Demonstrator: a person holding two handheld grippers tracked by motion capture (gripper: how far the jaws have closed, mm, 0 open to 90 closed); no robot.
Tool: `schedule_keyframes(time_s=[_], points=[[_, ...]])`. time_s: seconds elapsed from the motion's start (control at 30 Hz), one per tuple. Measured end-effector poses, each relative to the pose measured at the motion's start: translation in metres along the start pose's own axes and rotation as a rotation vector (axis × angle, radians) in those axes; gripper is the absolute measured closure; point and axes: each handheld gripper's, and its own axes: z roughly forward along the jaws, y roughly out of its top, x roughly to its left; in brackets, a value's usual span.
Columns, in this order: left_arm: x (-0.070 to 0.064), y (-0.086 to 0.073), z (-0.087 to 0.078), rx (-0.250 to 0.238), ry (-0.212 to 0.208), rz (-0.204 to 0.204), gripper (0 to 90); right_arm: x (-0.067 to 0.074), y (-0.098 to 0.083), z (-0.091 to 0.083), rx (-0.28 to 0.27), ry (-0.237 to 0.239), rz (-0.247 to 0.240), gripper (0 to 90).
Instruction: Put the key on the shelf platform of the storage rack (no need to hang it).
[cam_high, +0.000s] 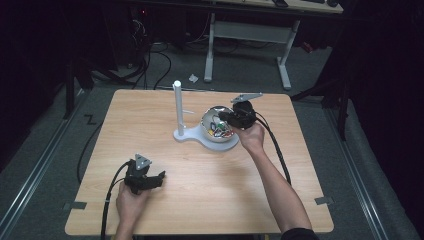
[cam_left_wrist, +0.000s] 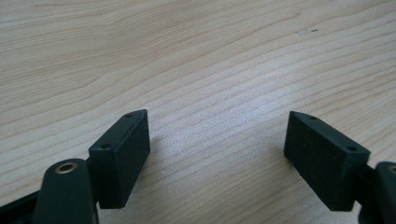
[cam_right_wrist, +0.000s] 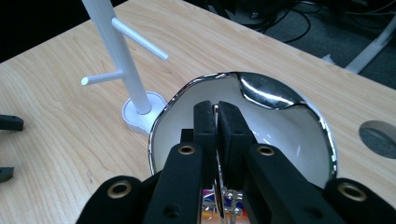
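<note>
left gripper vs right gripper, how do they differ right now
The left gripper has its jaws spread wide with only bare table between them; the right gripper has its jaws shut, seemingly on something thin, though what cannot be told. The left gripper sits low at the table's near edge, away from the objects; the right gripper reaches into the chrome-rimmed white bowl beside the white peg stand. Both are black, two-jawed and hand-held.

Each black gripper (cam_high: 159, 176) trails a black cable (cam_high: 106, 200) and carries a grey three-cornered plate (cam_high: 142, 161).
</note>
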Motion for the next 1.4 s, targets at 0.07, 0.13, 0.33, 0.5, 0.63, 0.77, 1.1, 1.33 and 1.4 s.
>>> schedule_keyframes(time_s=[0.07, 0.13, 0.33, 0.5, 0.63, 0.77, 1.1, 1.33, 1.4], points=[[0.000, 0.000, 0.000, 0.000, 0.000, 0.000, 23.0, 0.001, -0.002, 0.002, 0.006, 0.006, -0.002, 87.4], [0.000, 0.000, 0.000, -0.001, 0.001, -0.001, 23.0, 0.001, -0.006, 0.004, 0.009, 0.026, -0.002, 87.3], [0.000, 0.000, 0.000, -0.001, 0.001, -0.001, 23.0, 0.003, -0.010, 0.009, 0.014, 0.069, 0.021, 86.8], [0.000, 0.000, 0.000, -0.001, 0.001, -0.001, 23.0, 0.006, -0.015, 0.012, 0.031, 0.070, 0.017, 82.1], [0.000, 0.000, 0.000, 0.000, 0.001, 0.000, 23.0, 0.004, -0.018, 0.013, 0.030, 0.073, 0.034, 75.5], [0.000, 0.000, 0.000, 0.000, 0.001, 0.000, 23.0, 0.003, -0.018, 0.013, 0.037, 0.074, 0.048, 64.7], [0.000, 0.000, 0.000, -0.001, 0.001, -0.001, 23.0, -0.008, -0.025, -0.010, -0.027, 0.021, 0.101, 53.1], [0.000, 0.000, 0.000, -0.001, 0.001, -0.001, 23.0, -0.013, -0.022, -0.034, -0.073, -0.027, 0.097, 50.2], [0.000, 0.000, 0.000, -0.001, 0.001, -0.001, 23.0, -0.014, -0.023, -0.040, -0.083, -0.038, 0.093, 50.0]])
